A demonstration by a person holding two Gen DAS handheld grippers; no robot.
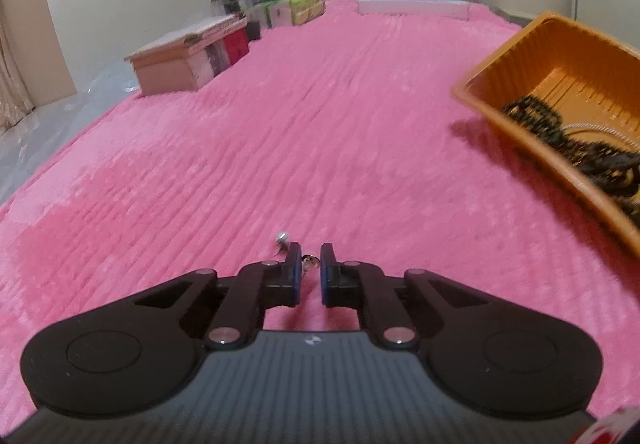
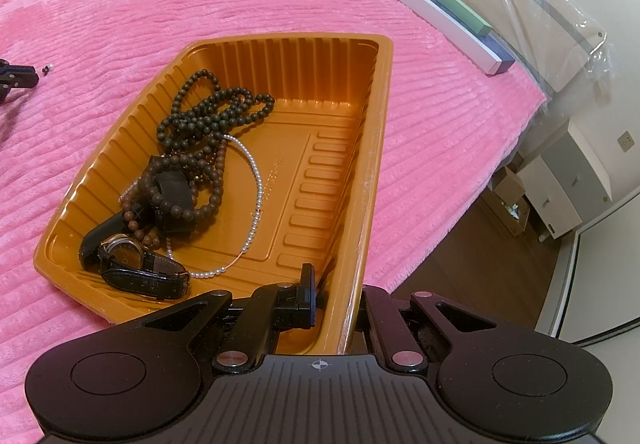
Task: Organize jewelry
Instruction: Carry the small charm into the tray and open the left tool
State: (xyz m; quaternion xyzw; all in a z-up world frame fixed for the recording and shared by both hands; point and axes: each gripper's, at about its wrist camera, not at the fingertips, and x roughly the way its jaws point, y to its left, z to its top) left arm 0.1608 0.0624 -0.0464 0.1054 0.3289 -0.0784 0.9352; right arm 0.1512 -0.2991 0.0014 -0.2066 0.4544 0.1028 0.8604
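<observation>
Left tongs (image 1: 311, 260): we see the blue pads drawn close with a narrow gap between them; a small earring (image 1: 308, 264) sits in that gap. We cannot tell whether the pads actually pinch it.
Earring: a silvery bead (image 1: 282, 236) at its far end lies on the pink blanket (image 1: 280, 131), at about 11 o'clock from the left fingertips. In the right wrist view we find it as a tiny speck (image 2: 47, 68) at 9 o'clock.
Right tongs (image 2: 336, 296): clenched on the near right wall of the orange tray (image 2: 380, 131), one finger inside it and the other outside.
Tray contents: we count a dark green bead necklace (image 2: 212, 107) at 11 o'clock from the right tongs, brown bead bracelets (image 2: 188, 199) nearer, a pearl strand (image 2: 256, 195) curving along the floor, and a black-strapped wristwatch (image 2: 128, 256) at 9 o'clock in the near left corner.
Tray from the left: at 2 o'clock, tilted, well apart from the earring.
Blanket edge: cardboard boxes (image 1: 188, 55) at 11 o'clock, green tissue packs (image 1: 306, 5) at 12 o'clock, long flat boxes (image 1: 414, 5) at 1 o'clock.
</observation>
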